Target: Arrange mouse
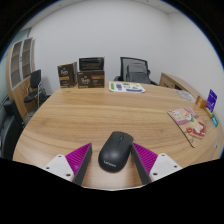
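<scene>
The black mouse sits closest, on the wooden table near its front edge, between the 2 fingers of the gripper. The pink pads stand off it with a gap on each side, so the fingers are spread and grip nothing. Beyond the mouse the tabletop runs bare and wide. Along the far edge stand 2 brown boxes and some papers; a magazine lies by the right edge. An office chair stands behind.
</scene>
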`<state>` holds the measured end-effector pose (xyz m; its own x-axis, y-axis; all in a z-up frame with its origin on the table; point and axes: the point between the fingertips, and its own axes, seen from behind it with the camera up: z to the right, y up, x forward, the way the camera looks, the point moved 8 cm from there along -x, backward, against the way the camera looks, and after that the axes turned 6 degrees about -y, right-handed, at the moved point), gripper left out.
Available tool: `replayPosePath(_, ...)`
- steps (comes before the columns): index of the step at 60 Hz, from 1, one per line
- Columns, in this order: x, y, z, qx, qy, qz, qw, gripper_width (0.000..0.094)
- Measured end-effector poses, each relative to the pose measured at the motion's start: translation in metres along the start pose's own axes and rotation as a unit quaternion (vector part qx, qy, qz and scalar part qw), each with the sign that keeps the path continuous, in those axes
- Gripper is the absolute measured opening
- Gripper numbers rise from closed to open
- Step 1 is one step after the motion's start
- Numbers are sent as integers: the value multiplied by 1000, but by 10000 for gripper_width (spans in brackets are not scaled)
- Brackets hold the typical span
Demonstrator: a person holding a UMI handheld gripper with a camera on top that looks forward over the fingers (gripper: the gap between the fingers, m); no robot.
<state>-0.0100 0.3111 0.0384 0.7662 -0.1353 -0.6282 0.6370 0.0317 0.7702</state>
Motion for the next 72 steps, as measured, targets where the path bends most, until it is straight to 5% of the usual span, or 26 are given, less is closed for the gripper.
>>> replayPosePath(8,4,3,0,-3,3,3,1000,591)
replayPosePath(26,3,4,3,-1,22,-18,1000,397)
replayPosePath(54,-27,24,25,-6,39,3,999,387)
replayPosePath(72,-44,121,181,23,-15,61,998,387)
